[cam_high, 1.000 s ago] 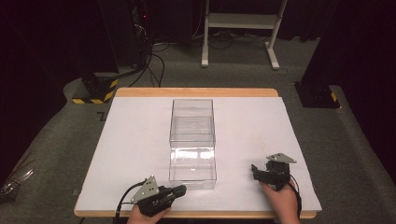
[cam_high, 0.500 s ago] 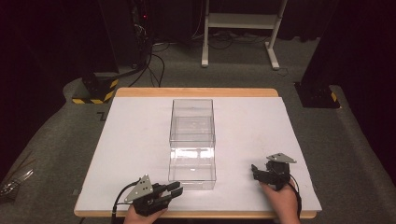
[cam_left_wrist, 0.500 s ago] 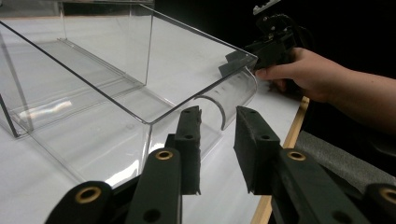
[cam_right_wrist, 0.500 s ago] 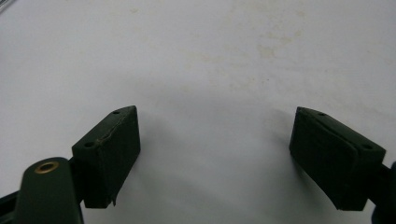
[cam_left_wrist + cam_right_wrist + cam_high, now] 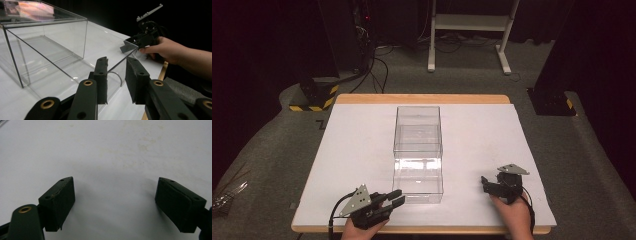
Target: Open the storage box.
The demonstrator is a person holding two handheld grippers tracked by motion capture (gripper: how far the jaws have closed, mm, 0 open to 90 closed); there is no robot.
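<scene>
A long clear plastic box [image 5: 418, 150] stands in the middle of the white table [image 5: 352, 150]; it is see-through and nothing shows inside it. My left gripper [image 5: 397, 198] lies low by the table's front edge, just left of the box's near corner. Its jaws are open with a narrow gap and nothing between them. In the left gripper view that gripper [image 5: 116, 62] points at the box's near corner [image 5: 75, 62]. My right gripper [image 5: 485, 183] rests on the table to the right of the box, apart from it. It [image 5: 115, 192] is wide open over bare white surface.
The table's wooden front edge [image 5: 422, 231] runs right under both hands. Beyond the far edge are a yellow-black striped base [image 5: 314, 95], cables and a white stand [image 5: 469, 30] on grey carpet. A person's hand [image 5: 172, 51] holds the right gripper [image 5: 141, 40].
My left gripper has shifted a little to the left along the front edge. The right gripper and the box have stayed where they were.
</scene>
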